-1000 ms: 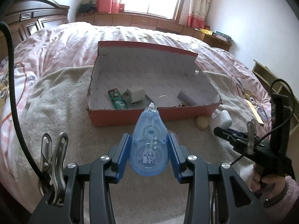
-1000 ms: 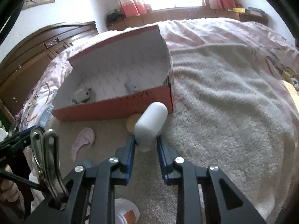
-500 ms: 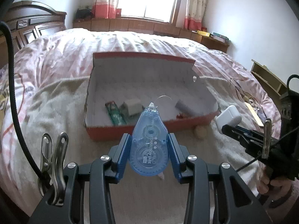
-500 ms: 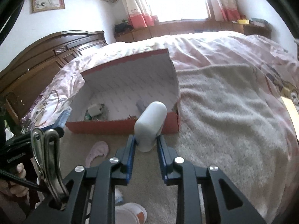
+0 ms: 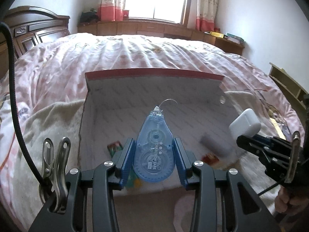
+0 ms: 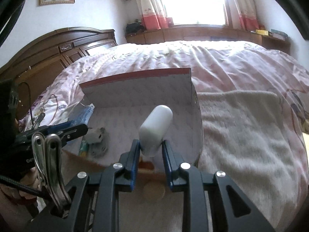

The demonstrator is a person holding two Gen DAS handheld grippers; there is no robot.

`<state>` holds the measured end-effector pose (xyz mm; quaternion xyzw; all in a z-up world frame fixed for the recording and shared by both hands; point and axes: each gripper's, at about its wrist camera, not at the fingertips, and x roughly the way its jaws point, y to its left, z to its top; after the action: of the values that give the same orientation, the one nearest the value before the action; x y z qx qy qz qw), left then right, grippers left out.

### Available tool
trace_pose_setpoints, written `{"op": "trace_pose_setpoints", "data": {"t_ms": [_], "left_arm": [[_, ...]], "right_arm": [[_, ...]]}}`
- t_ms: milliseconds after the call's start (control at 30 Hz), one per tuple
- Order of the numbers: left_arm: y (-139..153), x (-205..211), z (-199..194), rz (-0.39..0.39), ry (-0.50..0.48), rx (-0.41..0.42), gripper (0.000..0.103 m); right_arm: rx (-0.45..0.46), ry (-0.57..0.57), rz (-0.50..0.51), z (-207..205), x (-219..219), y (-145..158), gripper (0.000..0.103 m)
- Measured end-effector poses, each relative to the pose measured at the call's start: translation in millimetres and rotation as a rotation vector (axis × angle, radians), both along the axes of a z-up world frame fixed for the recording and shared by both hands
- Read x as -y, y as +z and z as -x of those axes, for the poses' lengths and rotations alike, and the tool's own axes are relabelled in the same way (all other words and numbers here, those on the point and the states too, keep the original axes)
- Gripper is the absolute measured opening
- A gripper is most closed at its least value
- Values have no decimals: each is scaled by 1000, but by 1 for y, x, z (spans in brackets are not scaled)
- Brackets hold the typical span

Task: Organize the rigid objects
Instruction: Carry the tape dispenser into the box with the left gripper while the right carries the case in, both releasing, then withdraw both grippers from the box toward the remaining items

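The open red cardboard box with a white patterned lining (image 5: 154,104) sits on a cream fleece blanket (image 6: 241,127) on the bed. Toward its left end lie a green flat packet (image 5: 114,147) and a grey plug adapter (image 6: 96,135). Over its near wall, the left gripper (image 5: 153,154) has its 2 jaws clamped on a blue translucent teardrop correction tape dispenser (image 5: 154,150). Over its right end, the right gripper (image 6: 151,150) is clamped on a white rounded plastic case (image 6: 156,127).

The right tool (image 6: 151,150) grips a white case (image 6: 155,130) above the red box (image 6: 135,96) — bed (image 6: 231,67) beyond.
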<state>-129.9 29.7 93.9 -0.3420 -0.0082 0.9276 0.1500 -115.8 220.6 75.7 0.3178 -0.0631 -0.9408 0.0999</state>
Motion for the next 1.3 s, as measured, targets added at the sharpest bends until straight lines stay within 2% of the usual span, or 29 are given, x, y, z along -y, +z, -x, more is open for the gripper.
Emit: {"op": "trace_pose_setpoints", "data": {"t_ms": [267,333,400,767,1300], "left_arm": [[-6,-2,23,17,28,32,41],[-8,-3,26,26,31,51,41],[-10,-4,27,24,29,72,41],[-3,-3,5,36,28,62,41],[2,5,-50,-8,7,74,41]], "right_arm": [[43,4,-13,22,2,-7,27],[46,2,-5,22,1,-8,40],[33,-4,-1,19,1,-6,45],[3,9,-7,-3,4,3,47],[-12,13,-13,-60,9,5,55]]}}
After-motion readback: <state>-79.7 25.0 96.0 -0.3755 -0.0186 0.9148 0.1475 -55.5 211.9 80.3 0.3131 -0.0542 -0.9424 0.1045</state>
